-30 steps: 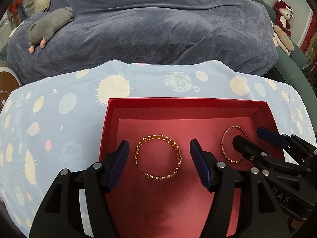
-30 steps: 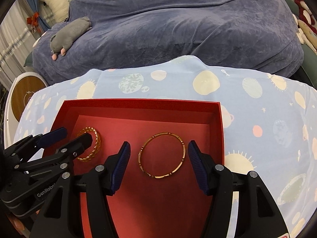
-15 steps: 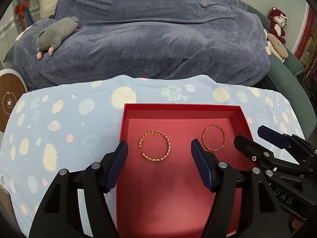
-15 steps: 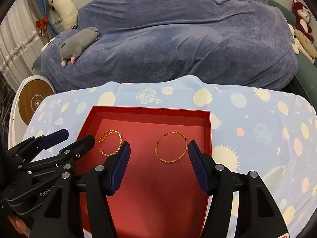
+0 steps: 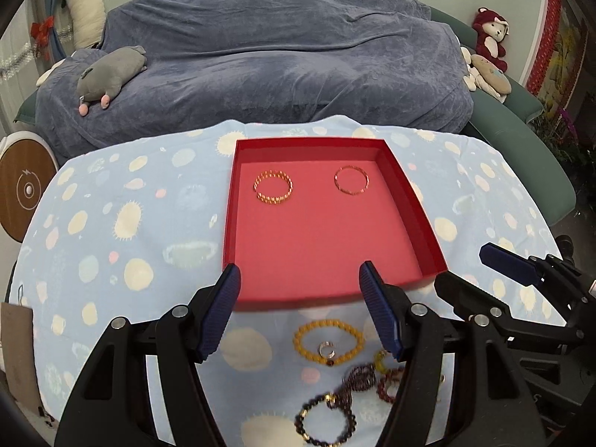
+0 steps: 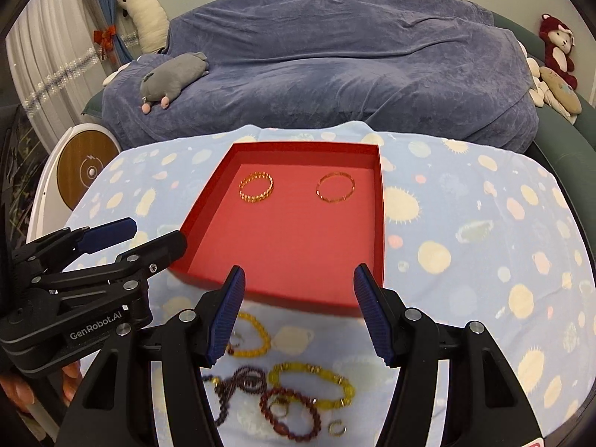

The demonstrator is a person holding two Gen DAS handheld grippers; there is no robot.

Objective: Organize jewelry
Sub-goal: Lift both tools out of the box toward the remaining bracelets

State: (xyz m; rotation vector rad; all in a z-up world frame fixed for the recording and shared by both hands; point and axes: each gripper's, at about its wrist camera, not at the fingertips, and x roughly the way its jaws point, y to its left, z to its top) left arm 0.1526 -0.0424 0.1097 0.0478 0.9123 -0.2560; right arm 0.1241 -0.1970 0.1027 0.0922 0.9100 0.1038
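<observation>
A red tray point(image 5: 421, 223) point(image 6: 208, 205) lies on the spotted blue cloth. In it rest a gold chain-link bangle point(image 5: 273, 188) point(image 6: 256, 188) at the left and a thin gold bangle point(image 5: 351, 185) point(image 6: 335, 188) at the right. My left gripper point(image 5: 300, 309) hangs open and empty over the tray's near edge, and my right gripper point(image 6: 298, 311) is open and empty beside it. On the cloth below them lies a pile of jewelry: a yellow bead bracelet point(image 5: 327, 342) point(image 6: 313, 383), dark red bead bracelets point(image 6: 290, 413), a dark bead bracelet point(image 5: 324, 422) and small rings point(image 5: 326, 349).
A sofa under a blue-grey cover point(image 5: 279, 56) stands behind the table, with a grey plush toy point(image 5: 111, 74) on it and more plush toys point(image 5: 488, 37) at its right end. A round wooden-topped stool point(image 5: 22, 190) stands at the left. A hand point(image 6: 70, 380) holds the left gripper's handle.
Both grippers have pulled back and up from the tray, leaving the two gold bangles in it. The pile of bracelets on the cloth has come into view under them.
</observation>
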